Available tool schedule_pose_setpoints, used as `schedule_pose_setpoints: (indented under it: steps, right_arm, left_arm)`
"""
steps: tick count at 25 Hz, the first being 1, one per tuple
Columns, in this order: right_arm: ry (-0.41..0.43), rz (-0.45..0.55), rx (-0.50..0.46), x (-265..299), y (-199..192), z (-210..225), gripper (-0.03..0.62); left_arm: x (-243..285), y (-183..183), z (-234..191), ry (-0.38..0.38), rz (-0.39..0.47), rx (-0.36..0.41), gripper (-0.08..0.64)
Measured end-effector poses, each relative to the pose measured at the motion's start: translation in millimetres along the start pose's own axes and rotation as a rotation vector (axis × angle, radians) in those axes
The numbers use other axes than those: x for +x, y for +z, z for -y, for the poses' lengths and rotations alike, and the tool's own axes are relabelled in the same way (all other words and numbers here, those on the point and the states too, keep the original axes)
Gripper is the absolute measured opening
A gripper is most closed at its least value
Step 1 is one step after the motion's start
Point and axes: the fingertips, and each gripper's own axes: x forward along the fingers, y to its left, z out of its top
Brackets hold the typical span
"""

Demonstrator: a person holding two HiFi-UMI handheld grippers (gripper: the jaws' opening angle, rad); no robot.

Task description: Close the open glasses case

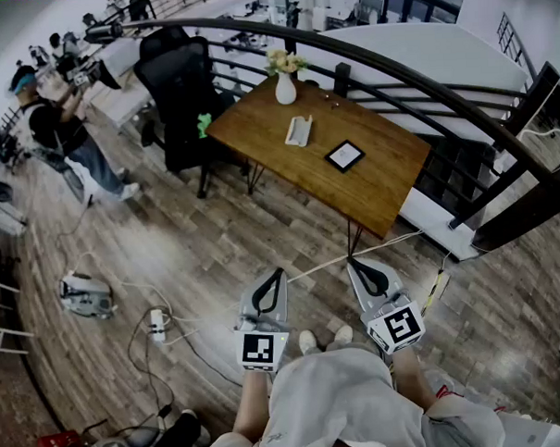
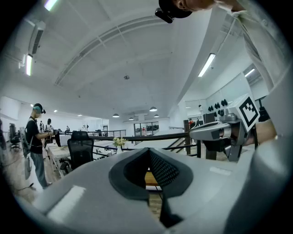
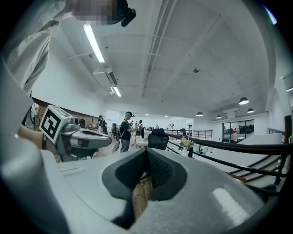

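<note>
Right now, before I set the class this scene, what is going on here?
A person stands on the floor, away from the wooden table, holding the left gripper and right gripper out front, both shut and empty. The open glasses case lies untouched on the table, near a vase of flowers.

Wood-plank floor (image 1: pixel 217 258), wooden table (image 1: pixel 370 172), curved black railing (image 1: pixel 422 82)

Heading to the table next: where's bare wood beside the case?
Free: the near corner of the table, below the tablet, and the left edge beside the case. Crowded: vase close behind the case, tablet to its right.
</note>
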Motion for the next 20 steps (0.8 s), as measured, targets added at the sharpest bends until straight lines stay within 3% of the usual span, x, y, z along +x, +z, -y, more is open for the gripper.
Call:
schedule_pose_setpoints:
  steps: [9,20]
  right_arm:
    - [-0.043,0.002,0.020,13,-11,-4,0.003]
    - [-0.037,-0.002,0.016,56,-16,21,0.003]
  left_arm:
    - [1,-9,-16,-0.009,0.006,0.004,0.018]
    - [43,-14,-40,-0.013,0.010,0.006,0.018]
